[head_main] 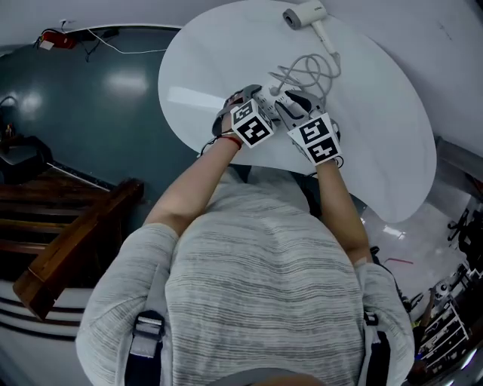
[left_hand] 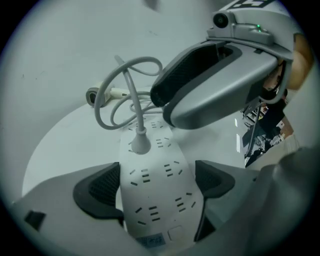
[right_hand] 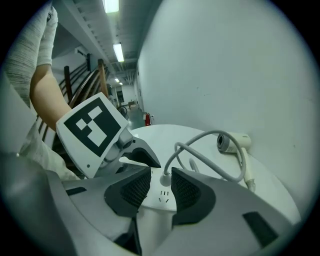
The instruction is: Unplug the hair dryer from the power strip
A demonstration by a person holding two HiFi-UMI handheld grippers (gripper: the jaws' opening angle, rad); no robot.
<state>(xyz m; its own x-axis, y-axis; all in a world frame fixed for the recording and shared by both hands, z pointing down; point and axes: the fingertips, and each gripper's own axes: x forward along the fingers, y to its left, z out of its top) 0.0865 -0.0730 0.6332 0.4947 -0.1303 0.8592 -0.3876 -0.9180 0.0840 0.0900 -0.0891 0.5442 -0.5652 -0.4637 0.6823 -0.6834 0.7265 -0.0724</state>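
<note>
A white power strip (left_hand: 157, 195) lies on the round white table (head_main: 377, 151). One grey plug (left_hand: 140, 142) stands in it, and its cord (head_main: 309, 71) loops back to the white hair dryer (head_main: 306, 15) at the table's far side. My left gripper (left_hand: 159, 172) is open and straddles the strip's near end, with a dark pad on each side. My right gripper (right_hand: 160, 177) is open, pads a narrow gap apart, and the plug (right_hand: 165, 179) shows just past its tips. In the head view both grippers (head_main: 253, 124) (head_main: 317, 136) hide the strip.
The table's near edge runs just under my hands, with dark floor beyond it on the left. Wooden stairs with a handrail (head_main: 68, 241) stand at the left. A red object with a white cable (head_main: 56, 38) lies on the floor at the far left. Clutter (head_main: 445, 317) fills the lower right.
</note>
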